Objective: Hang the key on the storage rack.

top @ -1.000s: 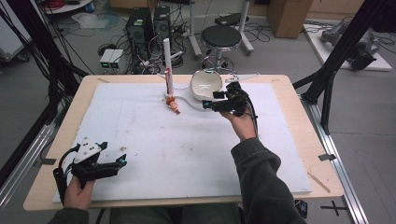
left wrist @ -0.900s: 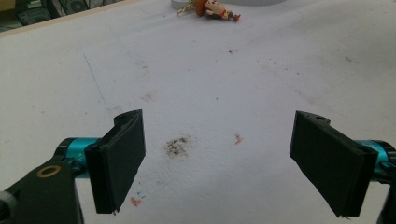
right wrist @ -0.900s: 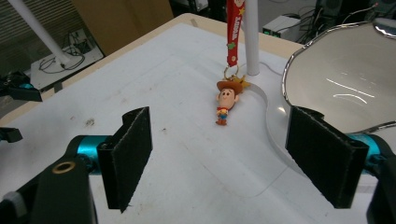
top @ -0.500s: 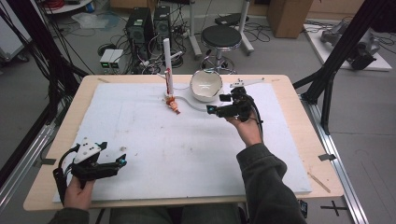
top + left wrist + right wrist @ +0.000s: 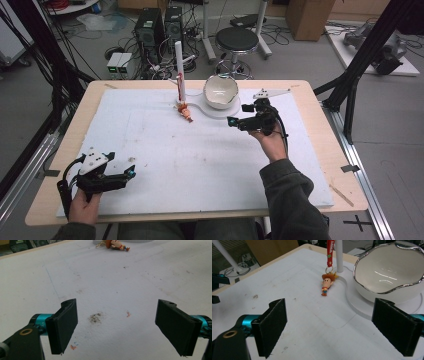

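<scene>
A small cowboy figure (image 5: 186,111) (image 5: 326,283) (image 5: 116,244) lies on the white mat, hooked to a red lanyard (image 5: 329,252) that hangs down a white post (image 5: 178,70) (image 5: 339,255). To the right of the post, a white bowl with a silver rim (image 5: 220,91) (image 5: 384,270) sits on a flat white base (image 5: 359,308). My right gripper (image 5: 237,114) (image 5: 337,327) is open and holds nothing, just right of the bowl and pointing left. My left gripper (image 5: 121,164) (image 5: 117,327) is open with nothing in it, over the mat's front left.
The white mat (image 5: 200,160) covers most of the wooden table (image 5: 320,95). A grey three-cornered plate (image 5: 270,93) lies at the back right. A stool (image 5: 237,40), computer towers and cables stand on the floor behind the table.
My right gripper has drawn back from the bowl, a little toward the person and to the right. The left gripper has stayed put.
</scene>
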Demonstrator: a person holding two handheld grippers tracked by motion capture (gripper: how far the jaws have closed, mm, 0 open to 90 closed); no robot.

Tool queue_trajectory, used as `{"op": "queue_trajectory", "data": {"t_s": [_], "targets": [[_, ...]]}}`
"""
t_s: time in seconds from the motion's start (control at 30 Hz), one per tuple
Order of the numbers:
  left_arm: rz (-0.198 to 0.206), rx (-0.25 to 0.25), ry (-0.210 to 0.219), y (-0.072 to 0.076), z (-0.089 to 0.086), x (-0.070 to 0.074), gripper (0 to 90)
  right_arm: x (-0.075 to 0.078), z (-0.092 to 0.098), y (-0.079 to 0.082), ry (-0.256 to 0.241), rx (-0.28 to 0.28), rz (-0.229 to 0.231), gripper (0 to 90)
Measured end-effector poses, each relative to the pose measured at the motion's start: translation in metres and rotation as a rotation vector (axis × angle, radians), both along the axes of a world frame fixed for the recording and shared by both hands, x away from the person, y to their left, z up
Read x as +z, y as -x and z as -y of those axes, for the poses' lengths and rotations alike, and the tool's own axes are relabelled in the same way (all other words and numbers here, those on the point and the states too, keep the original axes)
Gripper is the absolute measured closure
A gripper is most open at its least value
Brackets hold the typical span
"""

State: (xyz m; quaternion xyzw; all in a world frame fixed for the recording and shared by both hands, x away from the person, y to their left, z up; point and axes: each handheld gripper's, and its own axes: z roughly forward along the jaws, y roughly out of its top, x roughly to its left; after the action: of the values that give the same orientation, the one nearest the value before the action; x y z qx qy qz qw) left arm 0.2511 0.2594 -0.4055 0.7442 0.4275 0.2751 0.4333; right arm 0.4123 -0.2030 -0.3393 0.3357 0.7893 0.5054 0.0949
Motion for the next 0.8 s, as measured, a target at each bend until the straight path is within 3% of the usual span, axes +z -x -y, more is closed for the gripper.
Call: {"op": "queue_trajectory", "data": {"t_s": [0.8], "targets": [[-0.003, 0.004, 0.008, 0.0, -0.001, 0.0, 18.7, -0.005, 0.022, 0.022, 0.017, 0.002, 0.044, 11.6]]}}
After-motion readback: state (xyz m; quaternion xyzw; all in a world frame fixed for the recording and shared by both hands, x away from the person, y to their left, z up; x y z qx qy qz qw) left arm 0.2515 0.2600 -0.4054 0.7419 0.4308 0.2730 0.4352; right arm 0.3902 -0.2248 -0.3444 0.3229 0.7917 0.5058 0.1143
